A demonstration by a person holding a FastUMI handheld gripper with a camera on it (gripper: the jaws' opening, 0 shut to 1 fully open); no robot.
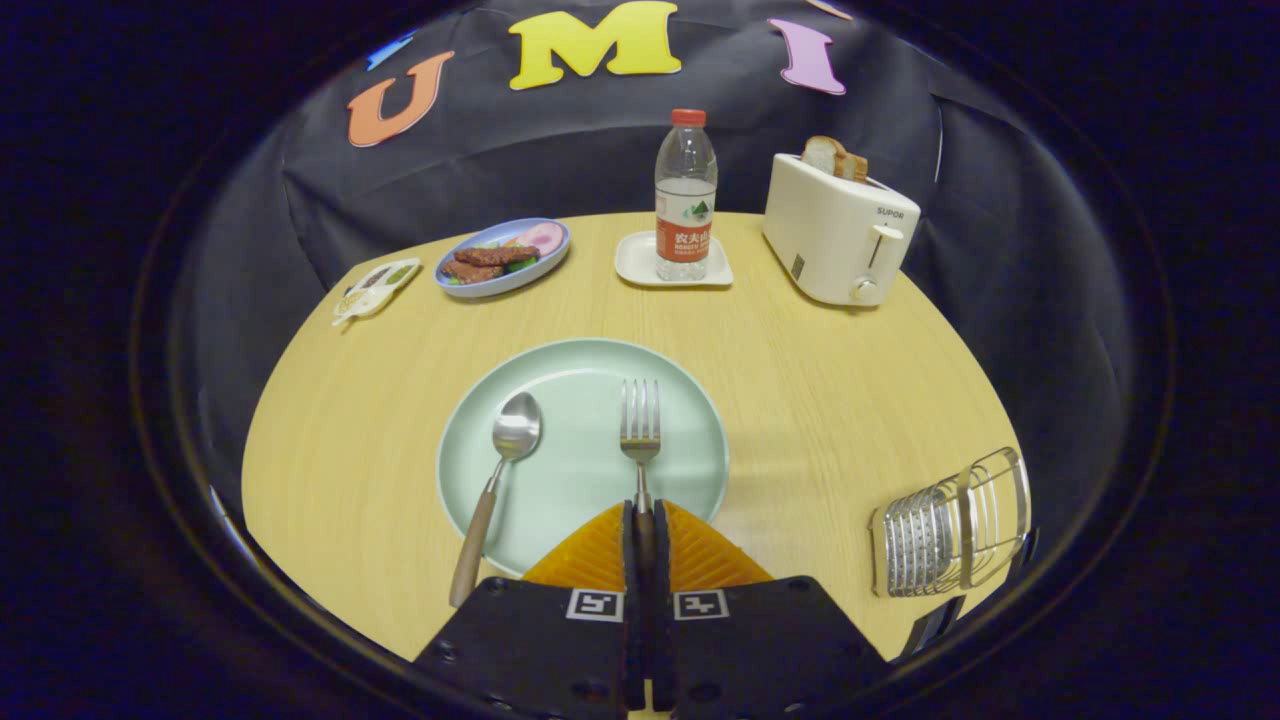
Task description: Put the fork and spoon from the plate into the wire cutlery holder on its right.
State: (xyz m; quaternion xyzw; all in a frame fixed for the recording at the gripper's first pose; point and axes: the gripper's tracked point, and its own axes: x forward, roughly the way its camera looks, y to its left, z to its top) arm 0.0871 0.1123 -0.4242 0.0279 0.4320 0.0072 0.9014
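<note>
Steel fork (640, 425) at the frame's lower centre is pinched by its handle in the gripper (641, 535), tines forward over the plate (575, 470), likely for carrying to the wire holder (950, 525) at lower right.

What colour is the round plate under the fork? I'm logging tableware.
Pale mint green plate, seen in the gripper view.

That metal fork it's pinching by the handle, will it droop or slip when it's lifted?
The silver metal fork looks rigid, so it probably won't droop. The gripper is shut on its thin handle, far from the tines, so the head may swing or pivot. Its polished surface suggests it might slip, and it would likely clink on the pale green plate.
</note>
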